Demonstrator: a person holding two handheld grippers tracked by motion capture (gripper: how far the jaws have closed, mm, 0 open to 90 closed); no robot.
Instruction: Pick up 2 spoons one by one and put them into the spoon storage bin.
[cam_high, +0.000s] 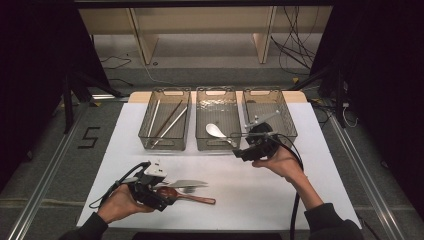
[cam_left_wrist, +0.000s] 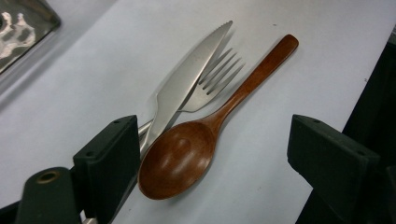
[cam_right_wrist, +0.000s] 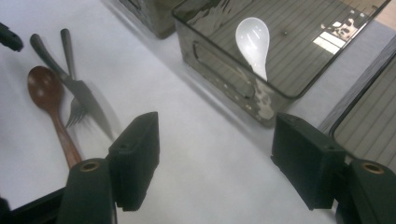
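My left hand (cam_high: 120, 202) sits low at the near left of the table, forearm coming in from the near edge, with the left gripper (cam_left_wrist: 212, 163) pointed right along the white sheet. Its jaws stand wide apart, clamped on nothing; the bowl of the wooden spoon (cam_left_wrist: 187, 151) lies between them on the sheet, its handle running away to the right, with the knife (cam_left_wrist: 187, 79) crossed over the fork (cam_left_wrist: 212, 84) just beside it. Farther off and to the right, my right hand (cam_high: 280, 162) holds the right gripper (cam_right_wrist: 215, 154) above the sheet, just near of the bins. Its jaws are spread and empty. Beyond them the white spoon (cam_right_wrist: 254, 39) rests in the middle bin (cam_right_wrist: 224, 77).
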